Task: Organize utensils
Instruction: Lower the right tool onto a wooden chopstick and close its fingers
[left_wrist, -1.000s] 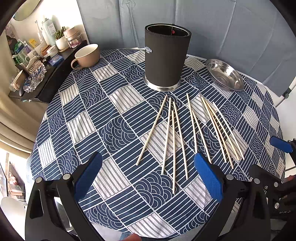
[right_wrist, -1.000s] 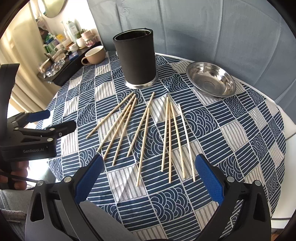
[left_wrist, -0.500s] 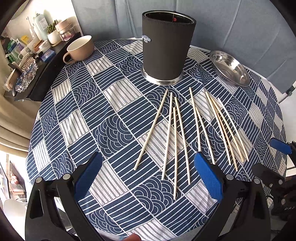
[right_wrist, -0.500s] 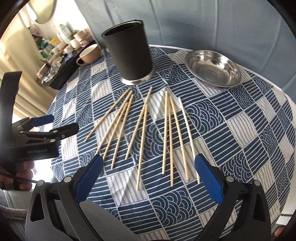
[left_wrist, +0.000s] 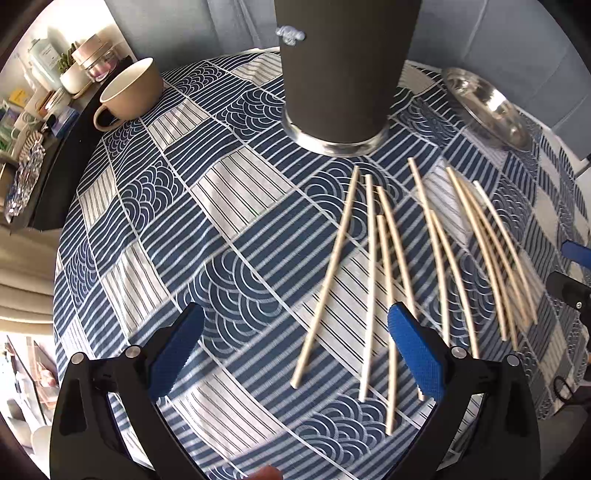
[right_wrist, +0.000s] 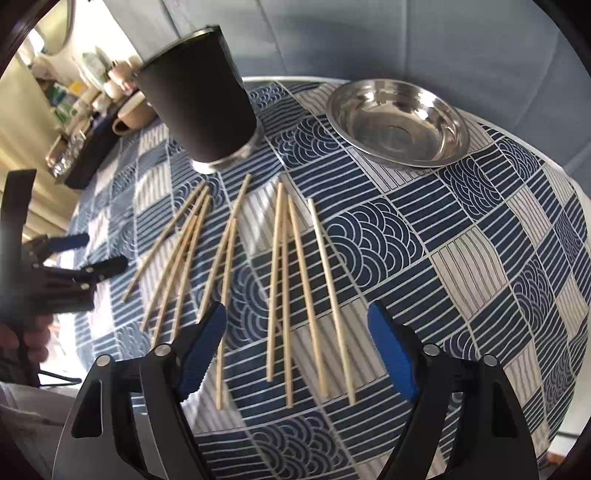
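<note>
Both grippers (left_wrist: 295, 350) (right_wrist: 299, 350) agape above chopsticks (right_wrist: 280, 280)

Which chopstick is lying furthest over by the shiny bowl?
The last chopstick on the bowl's side of the row. It lies alone, while the others fan out toward the black holder, away from the bowl.

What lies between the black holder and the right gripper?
Only wooden chopsticks, loose on the tablecloth, lie between the black holder and the open right gripper; right wrist view.
</note>
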